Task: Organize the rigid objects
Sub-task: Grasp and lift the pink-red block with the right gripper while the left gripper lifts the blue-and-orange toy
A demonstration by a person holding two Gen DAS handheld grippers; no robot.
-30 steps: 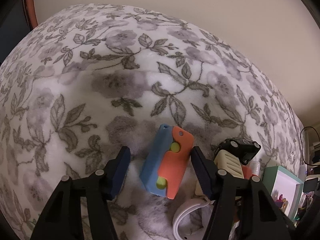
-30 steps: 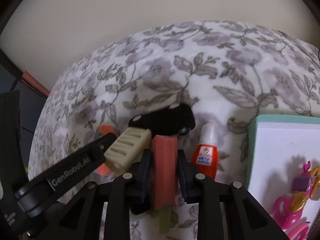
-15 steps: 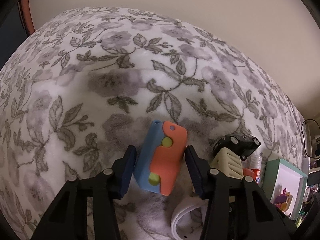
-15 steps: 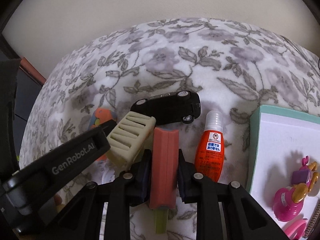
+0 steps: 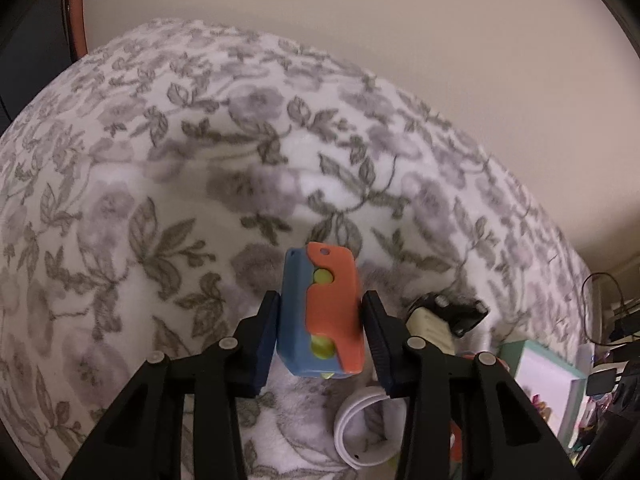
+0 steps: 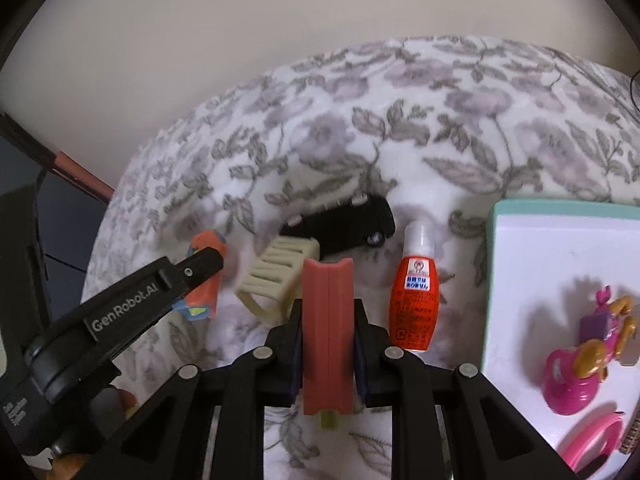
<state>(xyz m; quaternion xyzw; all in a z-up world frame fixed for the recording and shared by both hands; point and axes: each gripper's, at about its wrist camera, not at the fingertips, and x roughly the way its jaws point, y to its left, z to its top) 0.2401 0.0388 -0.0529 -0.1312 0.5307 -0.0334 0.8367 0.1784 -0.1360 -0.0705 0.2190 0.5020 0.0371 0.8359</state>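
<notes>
A blue and orange block (image 5: 320, 312) with yellow-green dots stands upright between the pads of my left gripper (image 5: 320, 298). The jaws are closing and both pads touch its sides, holding it just above the flowered blanket (image 5: 200, 200). From the right wrist view the same block (image 6: 206, 280) shows behind a left gripper finger (image 6: 192, 272). My right gripper (image 6: 328, 304) is shut on a red ridged bar (image 6: 328, 328) with a green stick at its lower end.
On the blanket lie a black toy car (image 6: 344, 224), a cream slotted clip (image 6: 276, 276) and an orange bottle (image 6: 416, 300). A teal-rimmed white tray (image 6: 493, 280) with pink toys (image 6: 576, 372) sits at the right. A white band (image 5: 360, 432) lies under the left gripper.
The left jaws have closed in from either side onto the block, and it has risen with them. The right gripper, still gripping the red bar, has lifted a little from the blanket.
</notes>
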